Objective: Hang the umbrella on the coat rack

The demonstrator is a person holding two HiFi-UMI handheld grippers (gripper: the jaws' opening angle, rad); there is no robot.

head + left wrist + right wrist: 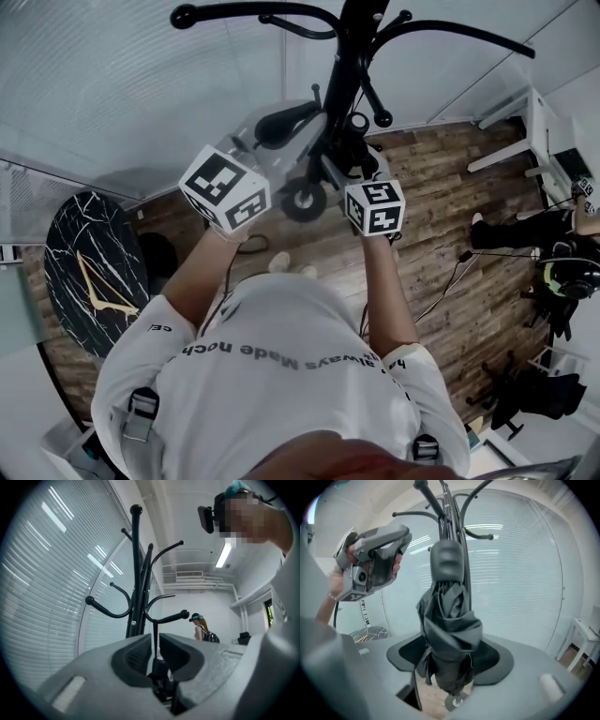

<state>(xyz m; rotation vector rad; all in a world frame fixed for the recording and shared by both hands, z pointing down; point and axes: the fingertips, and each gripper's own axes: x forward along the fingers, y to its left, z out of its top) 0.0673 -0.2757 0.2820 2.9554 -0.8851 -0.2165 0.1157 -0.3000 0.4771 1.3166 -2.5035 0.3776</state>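
the step in hand looks like letting go. the right gripper [452, 660] stands spread wide, released, with the folded dark umbrella [449, 634] hanging between its jaws; the pads seem clear of the cloth on both sides. the umbrella's handle is up and ahead of this gripper, tight against the pole of the coat rack [136, 573], which stands just behind it. it appears to hang from the rack already

to finish well, i would keep the jaws wide and draw the right gripper straight back along its own line, since loose folds bulge toward both pads and a snag could swing the umbrella off its hook

the left gripper [155, 638] is drawn almost together, only a slim slit left, and grips nothing i can make out. through that slit a thin dark line drops from a hook arm [168, 618] ahead, probably the umbrella's strap. in the right gripper view it sits off to the left of the umbrella, apart from it

in the way: more hook arms spread above and ahead of both grippers, so lifting either one risks a knock. beyond the rack is a wall of white blinds [525, 573]. a round black marbled table [89, 272] lies out to the left gripper's side, and a person with a backpack [202, 630] stands far ahead of it
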